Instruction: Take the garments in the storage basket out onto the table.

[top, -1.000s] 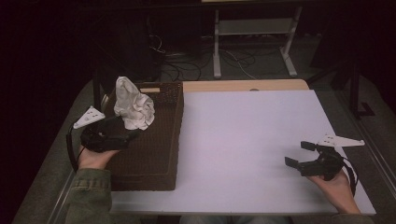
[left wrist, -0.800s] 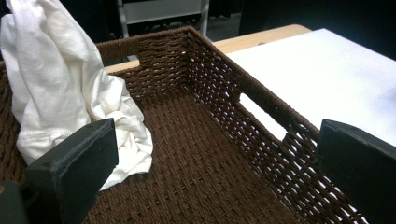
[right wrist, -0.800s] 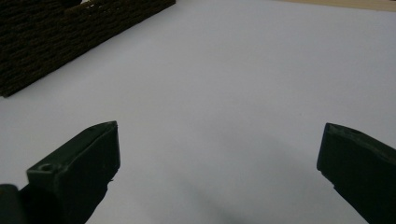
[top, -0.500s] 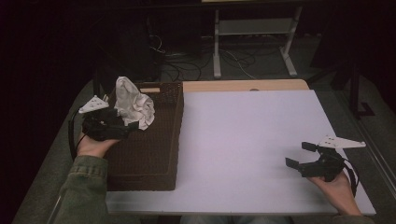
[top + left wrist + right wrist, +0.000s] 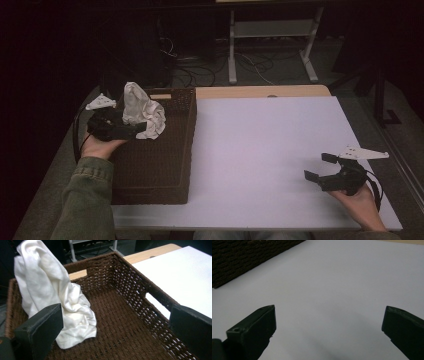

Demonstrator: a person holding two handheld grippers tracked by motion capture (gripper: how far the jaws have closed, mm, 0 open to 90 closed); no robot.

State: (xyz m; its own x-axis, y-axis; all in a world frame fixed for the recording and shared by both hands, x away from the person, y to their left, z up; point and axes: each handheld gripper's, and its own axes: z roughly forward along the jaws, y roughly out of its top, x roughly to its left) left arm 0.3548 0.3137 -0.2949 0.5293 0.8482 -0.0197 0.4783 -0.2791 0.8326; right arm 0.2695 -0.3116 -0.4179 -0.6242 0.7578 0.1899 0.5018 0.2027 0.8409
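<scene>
Near edge, 5 o'clock of high view: right claw (image 5: 320, 168) low over bench (image 5: 270, 150), jaws wide apart, nothing between them. Right hand (image 5: 361, 205) partly cut off by bottom edge; cable behind it hard to trace. Right gripper view: same claw (image 5: 329, 325) over bare white surface, jaw tips cropped at frame bottom, dark basket wall (image 5: 249, 257) cut off at 11 o'clock.

Near edge, 7 o'clock: green sleeve (image 5: 82, 205) cropped by frame, covering bench's near left corner.

Mid left, 9 o'clock: left claw (image 5: 131, 131) at basket's left side, body dark against dark weave, jaw outline hard to separate in high view. Left gripper view settles it: claw (image 5: 115, 327) spread wide, gripping nothing; left jaw hides lower left edge of white cloth (image 5: 62, 302), whether jaw touches cloth cannot tell.

Cloth (image 5: 141, 112) bunched inside woven basket (image 5: 165, 165) at far-left corner, upper part standing above rim, lower folds on basket floor. Basket occupying bench's left side, near wall in shadow.

Far, 12 o'clock: wooden strip (image 5: 260, 91) along bench's far edge. Beyond: floor cables (image 5: 200, 67) and white frame legs (image 5: 272, 45), top cut off, rest lost in darkness.
</scene>
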